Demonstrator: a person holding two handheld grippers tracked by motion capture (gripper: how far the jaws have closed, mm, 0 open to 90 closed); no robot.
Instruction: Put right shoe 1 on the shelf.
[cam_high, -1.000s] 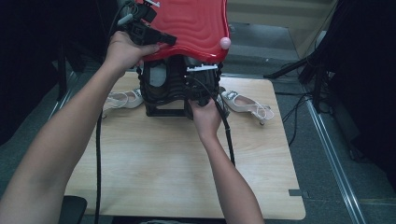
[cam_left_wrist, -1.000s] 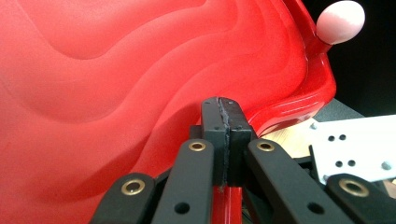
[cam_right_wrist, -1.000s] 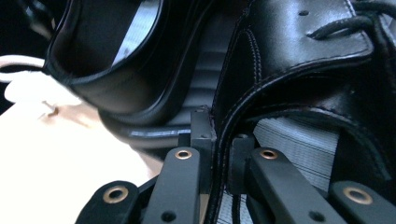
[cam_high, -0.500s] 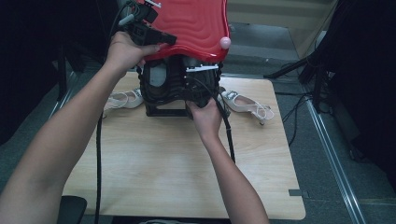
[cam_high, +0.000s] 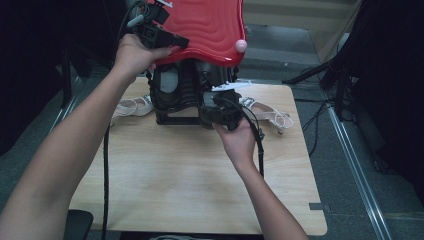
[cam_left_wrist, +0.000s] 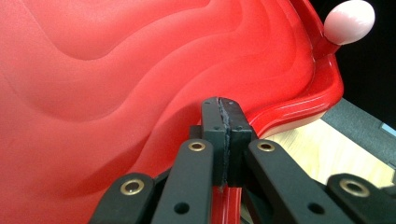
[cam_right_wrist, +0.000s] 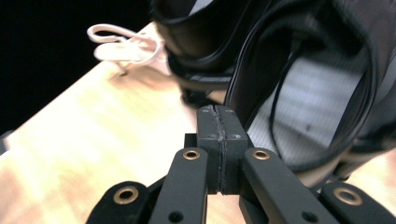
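Wooden tabletop (cam_high: 190, 175) carries a black bag (cam_high: 182, 92); left gripper (cam_left_wrist: 223, 121) pinches its red lid (cam_high: 212, 27); right gripper (cam_right_wrist: 219, 135) has just pressed together, empty.

— What is the red thing raised over the table?
— A red suitcase lid (cam_high: 210, 30), glossy, moulded in wavy ridges, swung up and tilted, a pale pink knob (cam_high: 241, 46) at its corner.
— And beneath it?
— The dark suitcase body (cam_high: 182, 92), standing open at the table's far edge, its lining and black straps showing.
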